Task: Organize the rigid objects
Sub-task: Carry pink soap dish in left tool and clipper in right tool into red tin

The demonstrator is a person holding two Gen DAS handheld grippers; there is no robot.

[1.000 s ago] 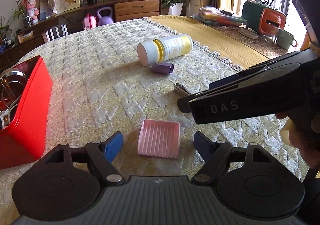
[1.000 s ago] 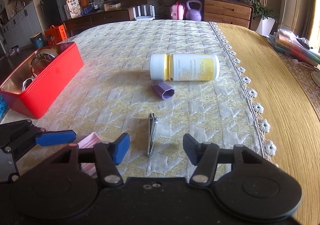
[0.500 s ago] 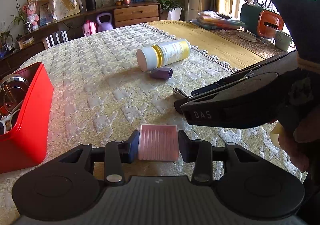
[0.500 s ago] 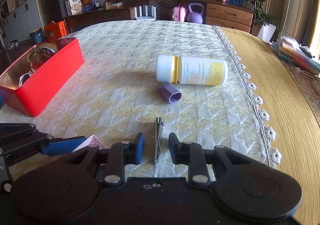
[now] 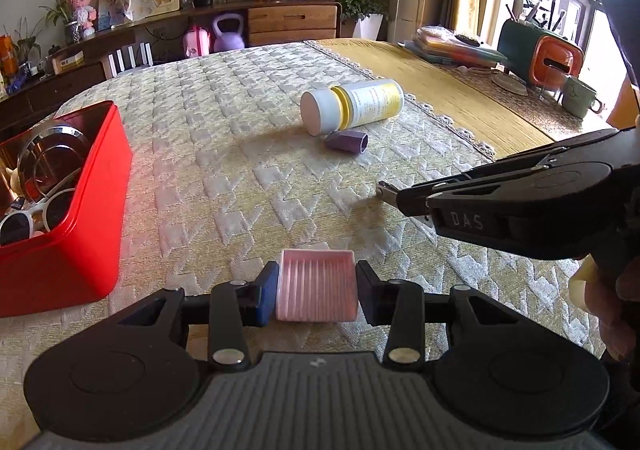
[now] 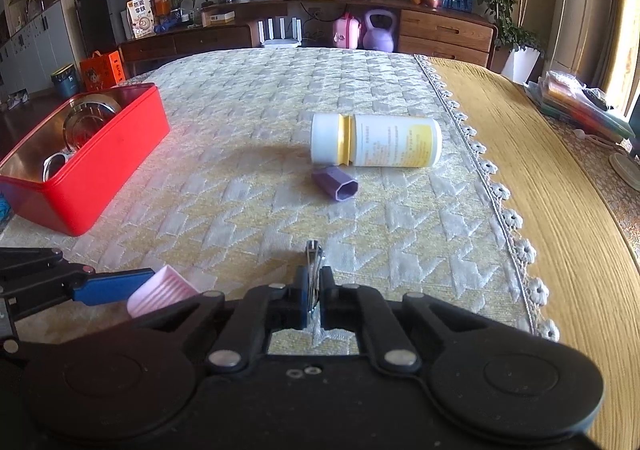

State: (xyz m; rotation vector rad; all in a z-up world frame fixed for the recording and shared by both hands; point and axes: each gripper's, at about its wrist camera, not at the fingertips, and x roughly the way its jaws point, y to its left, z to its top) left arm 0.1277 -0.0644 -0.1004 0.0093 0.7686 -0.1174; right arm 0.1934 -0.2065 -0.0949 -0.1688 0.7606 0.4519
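My left gripper (image 5: 316, 292) is shut on a pink ribbed box (image 5: 316, 286), held just above the tablecloth; the box also shows in the right wrist view (image 6: 162, 292). My right gripper (image 6: 314, 300) is shut on a metal nail clipper (image 6: 314, 270), whose tip sticks out forward; the tip also shows in the left wrist view (image 5: 386, 192). A white and yellow bottle (image 6: 376, 146) lies on its side mid-table. A small purple hexagonal cap (image 6: 336, 184) lies just in front of it. A red bin (image 6: 86, 166) stands at the left.
The red bin (image 5: 84, 210) holds a metal bowl (image 5: 52, 160) and white sunglasses (image 5: 36, 216). The quilted cloth ends at a lace edge (image 6: 496, 186) on the right, with bare wood beyond. Cups and a green and orange holder (image 5: 540, 54) stand far right.
Both grippers went from open to shut: the left closed on the pink box, the right on the nail clipper. Both items now sit slightly lifted off the cloth.
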